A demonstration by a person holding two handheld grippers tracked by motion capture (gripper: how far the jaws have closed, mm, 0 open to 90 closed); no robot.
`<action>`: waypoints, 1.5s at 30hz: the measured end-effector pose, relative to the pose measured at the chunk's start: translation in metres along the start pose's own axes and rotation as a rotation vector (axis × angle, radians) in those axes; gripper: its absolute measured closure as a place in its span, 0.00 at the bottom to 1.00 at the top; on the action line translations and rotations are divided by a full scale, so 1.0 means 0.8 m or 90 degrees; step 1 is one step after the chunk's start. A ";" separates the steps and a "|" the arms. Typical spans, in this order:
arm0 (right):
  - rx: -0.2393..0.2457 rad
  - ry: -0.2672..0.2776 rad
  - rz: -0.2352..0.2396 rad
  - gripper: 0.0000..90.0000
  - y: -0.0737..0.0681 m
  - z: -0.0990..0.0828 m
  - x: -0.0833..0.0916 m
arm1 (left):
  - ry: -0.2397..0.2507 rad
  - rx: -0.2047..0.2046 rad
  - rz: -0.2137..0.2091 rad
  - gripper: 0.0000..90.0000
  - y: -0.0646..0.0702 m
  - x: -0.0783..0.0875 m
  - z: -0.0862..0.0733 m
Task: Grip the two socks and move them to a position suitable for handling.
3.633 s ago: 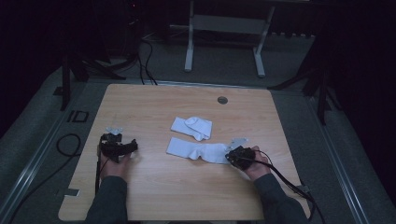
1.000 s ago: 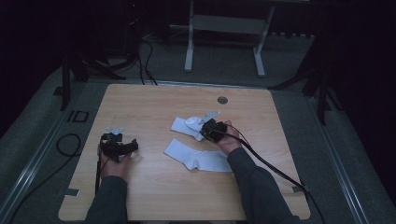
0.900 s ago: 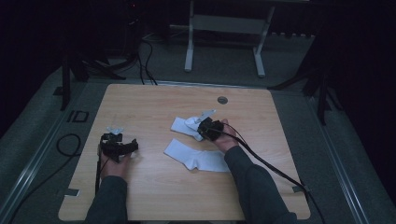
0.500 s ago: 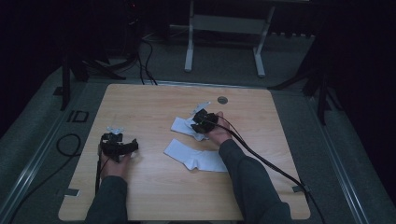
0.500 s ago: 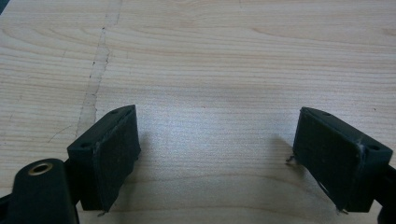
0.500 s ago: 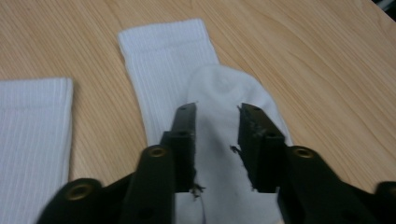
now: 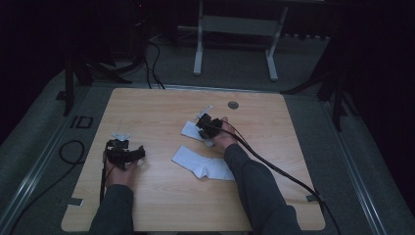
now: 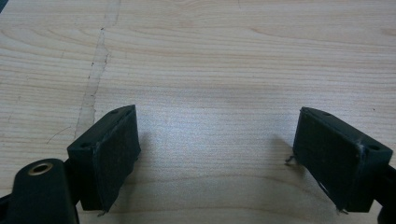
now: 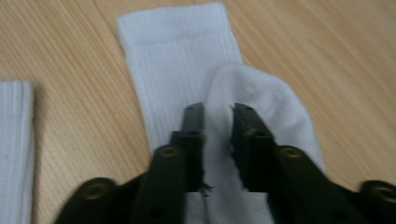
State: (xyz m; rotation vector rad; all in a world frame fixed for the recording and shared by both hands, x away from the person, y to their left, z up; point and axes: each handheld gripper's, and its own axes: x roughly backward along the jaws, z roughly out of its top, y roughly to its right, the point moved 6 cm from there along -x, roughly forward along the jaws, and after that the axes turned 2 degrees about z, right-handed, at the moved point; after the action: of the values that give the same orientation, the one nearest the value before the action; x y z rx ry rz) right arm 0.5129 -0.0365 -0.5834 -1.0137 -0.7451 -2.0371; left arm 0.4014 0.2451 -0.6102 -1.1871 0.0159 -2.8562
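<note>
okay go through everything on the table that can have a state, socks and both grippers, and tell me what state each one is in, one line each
Folded white ribbed sock: lying on the table, toe end doubled back over its leg, fold pinched.
Second white sock: lying flat, stretched out, untouched.
Right gripper: fingers have just been closing, now nipping the folded sock's top layer.
Left gripper: fingers wide open over bare wood, holding nothing.
Light wooden table: bare apart from the socks.

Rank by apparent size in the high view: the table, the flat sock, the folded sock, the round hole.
1. Table, by far the largest.
2. Flat sock.
3. Folded sock, partly hidden by the right tool, so its rank is less sure.
4. Round hole, smallest.
</note>
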 end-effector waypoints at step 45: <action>-0.093 0.057 -0.057 0.68 0.048 -0.138 0.140 | 0.000 0.000 0.000 0.16 0.000 0.000 0.000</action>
State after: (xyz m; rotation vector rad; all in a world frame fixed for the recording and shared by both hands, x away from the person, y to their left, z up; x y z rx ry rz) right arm 0.4513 -0.1799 -0.5405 -0.9780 -0.6115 -2.2258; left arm 0.4013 0.2451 -0.6101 -1.1874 0.0161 -2.8559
